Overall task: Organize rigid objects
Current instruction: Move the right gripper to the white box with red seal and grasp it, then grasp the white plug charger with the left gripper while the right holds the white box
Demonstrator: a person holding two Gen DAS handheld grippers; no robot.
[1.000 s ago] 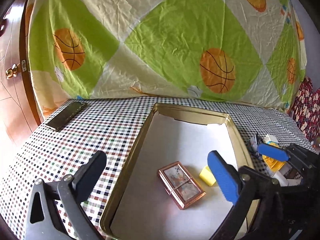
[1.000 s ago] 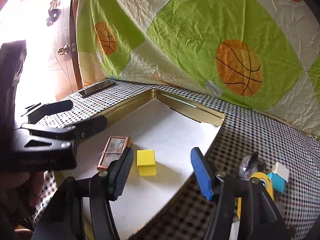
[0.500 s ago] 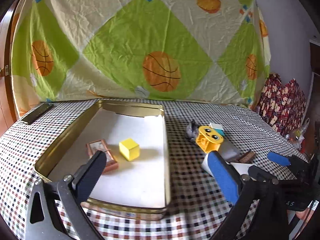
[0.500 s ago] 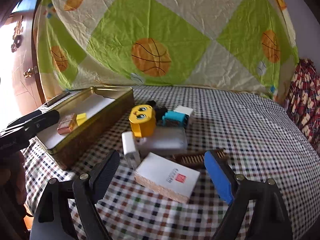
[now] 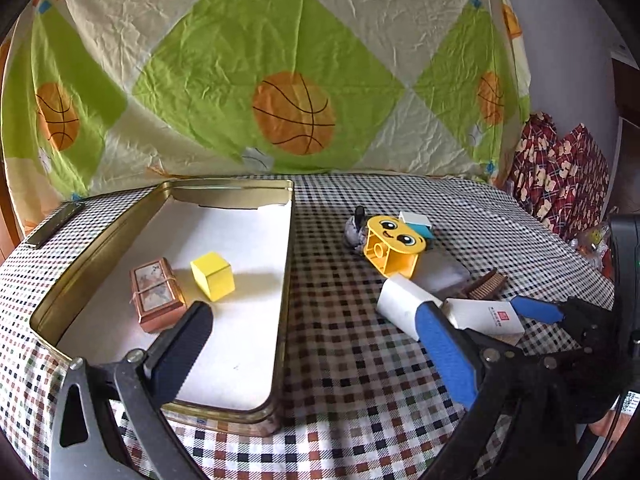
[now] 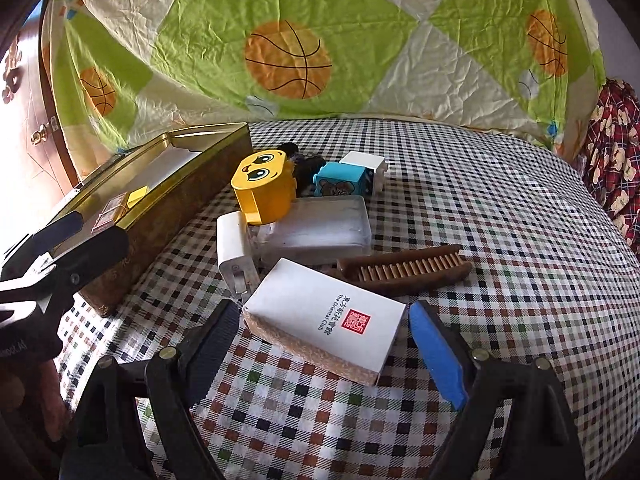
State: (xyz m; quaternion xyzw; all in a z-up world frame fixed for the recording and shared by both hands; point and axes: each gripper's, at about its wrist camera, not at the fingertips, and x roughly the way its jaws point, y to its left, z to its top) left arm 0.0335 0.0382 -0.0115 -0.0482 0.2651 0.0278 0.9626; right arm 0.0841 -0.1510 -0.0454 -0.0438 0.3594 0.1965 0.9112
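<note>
Holding 2 items: gold tin [image 5: 285, 280]

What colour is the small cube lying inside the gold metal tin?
Yellow: the small cube shows best in the left wrist view, beside a copper-framed box.

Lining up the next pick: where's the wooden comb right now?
In the right wrist view the wooden comb lies on the checked cloth, right of centre, just behind the white card box and in front of the clear plastic case.
</note>
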